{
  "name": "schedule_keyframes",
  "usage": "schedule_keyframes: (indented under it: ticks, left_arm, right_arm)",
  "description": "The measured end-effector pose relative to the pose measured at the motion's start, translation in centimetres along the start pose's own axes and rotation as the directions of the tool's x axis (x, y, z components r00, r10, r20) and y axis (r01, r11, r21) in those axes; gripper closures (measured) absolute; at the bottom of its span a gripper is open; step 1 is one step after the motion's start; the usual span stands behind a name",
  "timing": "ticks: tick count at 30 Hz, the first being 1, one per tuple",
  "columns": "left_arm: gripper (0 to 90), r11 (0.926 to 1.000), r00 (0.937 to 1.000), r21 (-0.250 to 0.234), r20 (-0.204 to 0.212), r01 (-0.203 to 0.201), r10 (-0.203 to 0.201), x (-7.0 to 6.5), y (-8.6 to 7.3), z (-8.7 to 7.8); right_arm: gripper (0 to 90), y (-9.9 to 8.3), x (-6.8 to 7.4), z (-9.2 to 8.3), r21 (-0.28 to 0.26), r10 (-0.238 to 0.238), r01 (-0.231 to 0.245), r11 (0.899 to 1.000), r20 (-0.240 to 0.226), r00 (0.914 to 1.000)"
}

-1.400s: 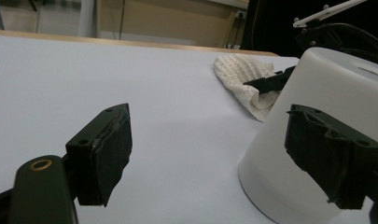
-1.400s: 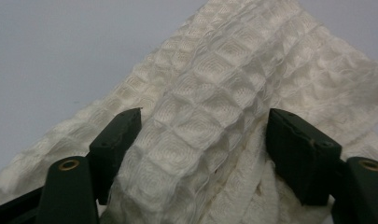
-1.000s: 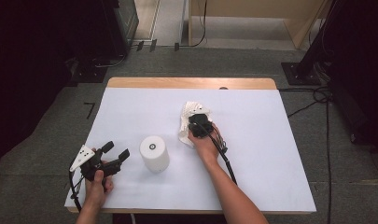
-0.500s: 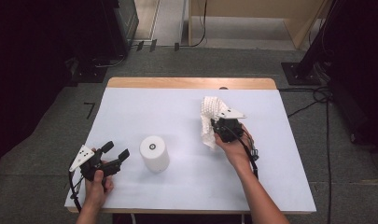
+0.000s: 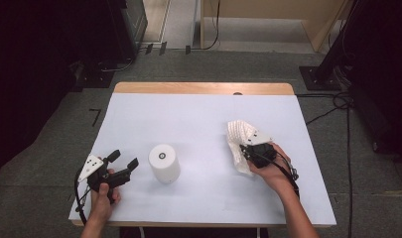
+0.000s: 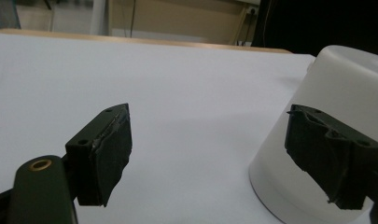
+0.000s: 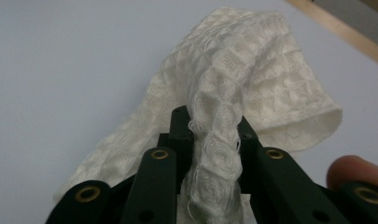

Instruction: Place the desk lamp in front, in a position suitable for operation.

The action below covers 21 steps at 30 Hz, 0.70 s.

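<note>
A white waffle-weave cloth [image 5: 236,136] hangs bunched from my right gripper [image 5: 248,148] at the table's right side, its lower part trailing on the surface. In the right gripper view the cloth [image 7: 252,79] runs up between the two black jaws of that gripper [image 7: 210,122]; they have just been opening a little, and the fold is still pinched between them. A white cylinder [image 5: 164,162] stands upright left of centre. My left gripper [image 5: 124,158] rests near the front left corner, open, nothing between its pads. The cylinder [image 6: 326,88] sits just beyond its right jaw.
The table has a white top [image 5: 188,114] with a wooden strip [image 5: 203,88] along its far edge. Dark equipment and cables stand on the floor around it. A cable trails from each gripper back along the forearm.
My right hand has carried the cloth from the table's middle over to the right. The left hand and the cylinder have stayed where they were.
</note>
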<state>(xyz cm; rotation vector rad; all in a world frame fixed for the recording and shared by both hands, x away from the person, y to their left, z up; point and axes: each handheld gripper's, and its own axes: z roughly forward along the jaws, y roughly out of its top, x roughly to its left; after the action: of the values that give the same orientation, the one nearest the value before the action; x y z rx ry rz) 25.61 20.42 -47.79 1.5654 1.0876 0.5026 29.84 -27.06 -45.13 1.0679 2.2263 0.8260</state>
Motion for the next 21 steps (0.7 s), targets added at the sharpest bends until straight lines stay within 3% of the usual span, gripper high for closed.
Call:
schedule_keyframes:
  ticks: [1, 3, 4, 5, 6, 7, 9, 10, 12, 14, 18, 19, 21]
  left_arm:
    - [15.4, 1.0, 1.0, 0.0, 0.005, 0.002, -0.002, 0.0, 0.0, 0.0]
    - [15.4, 0.9999, 0.9999, -0.004, -0.002, 0.013, -0.013, 0.1, 0.0, -0.1]
    - [15.4, 0.9999, 0.9996, -0.004, -0.023, 0.016, -0.016, 0.2, 0.1, 0.0]
    - [15.4, 0.9999, 0.9996, -0.004, -0.023, 0.016, -0.016, 0.2, 0.1, 0.0]
    - [15.6, 0.9999, 0.9989, 0.006, -0.044, 0.014, -0.013, 0.2, 0.2, 0.0]
    - [15.6, 0.9999, 0.9993, 0.01, -0.038, 0.007, -0.006, 0.2, 0.2, 0.1]
    - [15.6, 0.9999, 0.9995, 0.013, -0.032, -0.003, 0.004, 0.1, 0.3, 0.1]
    - [15.6, 0.9999, 0.9995, 0.014, -0.032, -0.004, 0.004, 0.1, 0.3, 0.2]
    - [15.6, 0.9996, 0.9987, 0.021, -0.046, -0.02, 0.02, 0.0, 0.3, 0.2]
    - [15.6, 0.999, 0.9976, 0.031, -0.06, -0.032, 0.034, -0.2, 0.4, 0.3]
    - [15.5, 0.9977, 0.9987, 0.048, -0.017, -0.047, 0.048, -0.4, 0.4, 0.3]
    - [15.4, 0.9972, 0.9982, 0.048, -0.017, -0.056, 0.057, -0.4, 0.4, 0.2]
    - [15.1, 0.9976, 0.9981, 0.033, -0.013, -0.06, 0.061, -0.7, 0.6, 0.1]
  right_arm:
    - [61.9, -1.3, 0.0, 1.1, 0.044, 0.02, -0.019, 0.999, -0.031, 0.9993]
    - [51.5, -2.0, -0.1, 1.7, 0.068, 0.04, -0.037, 0.997, -0.045, 0.9981]
    - [44.6, -2.4, -0.1, 1.8, 0.064, 0.051, -0.049, 0.997, -0.03, 0.9982]
    - [44.6, -2.4, -0.1, 1.8, 0.064, 0.051, -0.049, 0.997, -0.03, 0.9982]
    - [28.2, -2.5, 0.0, 1.3, 0.031, 0.102, -0.103, 0.994, 0.026, 0.9944]
    - [24.1, -2.4, 0.0, 0.9, 0.016, 0.114, -0.115, 0.993, 0.043, 0.9925]
    - [19.4, -2.0, 0.0, -0.3, -0.033, 0.156, -0.154, 0.988, 0.079, 0.9846]
    - [18.2, -1.8, -0.1, -0.9, -0.063, 0.194, -0.19, 0.98, 0.074, 0.9781]
    - [17.7, -1.5, -0.1, -2.1, -0.123, 0.277, -0.27, 0.955, 0.046, 0.9597]
    - [17.1, -1.1, 0.4, -2.4, -0.125, 0.291, -0.281, 0.951, 0.067, 0.9544]
    - [16.0, -0.7, 1.3, -2.1, -0.122, 0.297, -0.289, 0.95, 0.059, 0.953]
    - [15.9, -0.7, 1.7, -1.8, -0.12, 0.322, -0.315, 0.942, 0.044, 0.9458]
    - [15.9, -0.7, 2.0, -1.1, -0.112, 0.332, -0.324, 0.939, 0.062, 0.9411]
